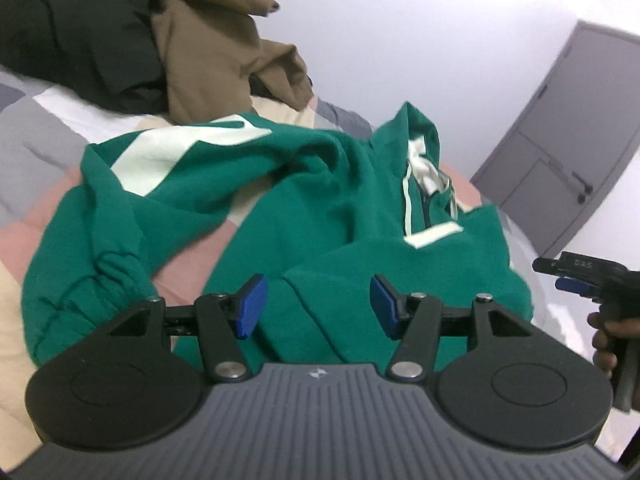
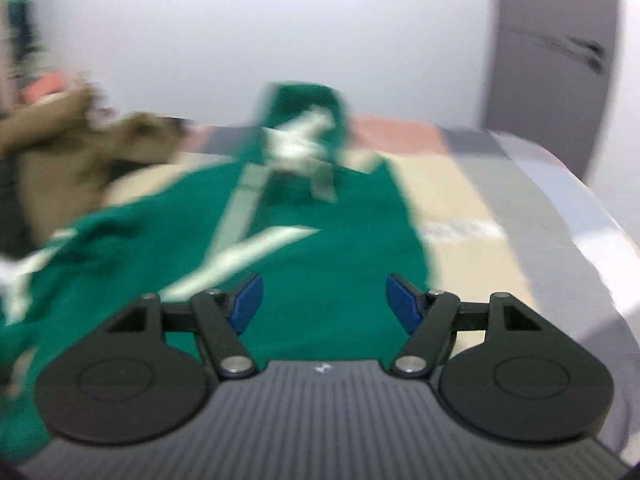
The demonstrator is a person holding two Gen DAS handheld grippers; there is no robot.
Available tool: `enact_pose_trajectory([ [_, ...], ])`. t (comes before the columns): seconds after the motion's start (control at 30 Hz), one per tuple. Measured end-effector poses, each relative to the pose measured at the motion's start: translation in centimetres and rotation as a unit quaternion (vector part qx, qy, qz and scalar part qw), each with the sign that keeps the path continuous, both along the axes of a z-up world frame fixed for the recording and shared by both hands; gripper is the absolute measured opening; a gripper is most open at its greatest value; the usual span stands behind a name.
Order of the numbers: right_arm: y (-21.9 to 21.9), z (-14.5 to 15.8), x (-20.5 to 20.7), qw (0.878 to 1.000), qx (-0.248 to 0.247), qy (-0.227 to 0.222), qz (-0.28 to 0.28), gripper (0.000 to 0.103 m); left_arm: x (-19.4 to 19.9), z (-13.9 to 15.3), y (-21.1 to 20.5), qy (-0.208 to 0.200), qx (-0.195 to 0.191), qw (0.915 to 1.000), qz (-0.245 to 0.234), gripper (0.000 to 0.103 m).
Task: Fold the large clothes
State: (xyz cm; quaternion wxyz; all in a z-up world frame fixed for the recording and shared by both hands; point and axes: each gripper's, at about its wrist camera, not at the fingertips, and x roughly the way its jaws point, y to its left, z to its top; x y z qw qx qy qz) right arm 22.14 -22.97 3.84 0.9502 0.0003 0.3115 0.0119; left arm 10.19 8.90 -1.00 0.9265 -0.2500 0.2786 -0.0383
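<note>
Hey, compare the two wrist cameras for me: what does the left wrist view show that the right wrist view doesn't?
Only the left wrist view shows the black garment under the brown pile, the other gripper's handle in a hand, and the left gripper, open. Only the right wrist view, which is blurred, shows the right gripper, open over green cloth. Both show the green hoodie, brown clothing, patchwork bedcover and grey door.
</note>
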Motion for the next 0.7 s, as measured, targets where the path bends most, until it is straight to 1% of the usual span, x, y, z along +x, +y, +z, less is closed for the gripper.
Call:
enact_pose_trajectory([
  [0.07,-3.1,-2.0,1.2,0.999,0.025,0.014,-0.041,0.07,0.3,-0.3,-0.8,0.0,0.013,0.9999,-0.008,0.062],
  [0.1,-4.1,-2.9,1.8,0.998,0.037,0.02,-0.052,0.07,0.5,-0.4,-1.1,0.0,0.018,0.9998,-0.01,0.062],
  [0.13,-4.9,-3.8,2.3,0.997,0.039,0.025,-0.061,0.07,0.7,-0.6,-1.3,-0.001,0.022,0.9997,-0.011,0.062],
  [0.17,-5.3,-4.7,2.8,0.997,0.031,0.026,-0.066,0.07,0.9,-0.8,-1.6,-0.002,0.025,0.9996,-0.011,0.062],
  [0.23,-5.9,-5.9,3.4,0.998,0.022,0.023,-0.063,0.07,1.5,-1.2,-1.9,-0.002,0.029,0.9995,-0.01,0.062],
  [0.33,-6.0,-7.8,4.6,0.998,0.048,0.027,-0.035,0.072,2.2,-1.8,-2.7,-0.003,0.039,0.9992,-0.012,0.062],
  [0.4,-5.5,-8.4,5.2,0.999,0.04,0.023,-0.019,0.069,2.5,-2.0,-3.1,-0.004,0.047,0.9988,-0.013,0.062],
  [0.43,-5.3,-8.6,5.4,0.999,0.034,0.021,-0.011,0.053,2.6,-2.0,-3.4,-0.007,0.05,0.9986,-0.015,0.062],
  [0.47,-5.1,-8.7,5.6,0.999,0.025,0.02,0.0,0.027,2.7,-2.0,-3.6,-0.01,0.052,0.9985,-0.016,0.062],
  [0.5,-5.0,-8.6,5.8,1.0,0.014,0.021,0.001,0.022,2.7,-1.9,-3.8,-0.016,0.053,0.9983,-0.017,0.062],
  [0.57,-5.9,-8.3,5.8,0.999,0.036,0.021,-0.005,0.016,2.7,-1.8,-4.4,-0.028,0.058,0.9977,-0.021,0.062],
  [0.63,-6.8,-8.0,5.9,0.998,0.053,0.018,-0.019,0.014,2.7,-1.6,-4.9,-0.038,0.062,0.997,-0.026,0.062],
  [0.7,-7.6,-7.6,5.9,0.998,0.053,0.012,-0.031,0.013,2.8,-1.6,-5.4,-0.045,0.065,0.9963,-0.033,0.062],
])
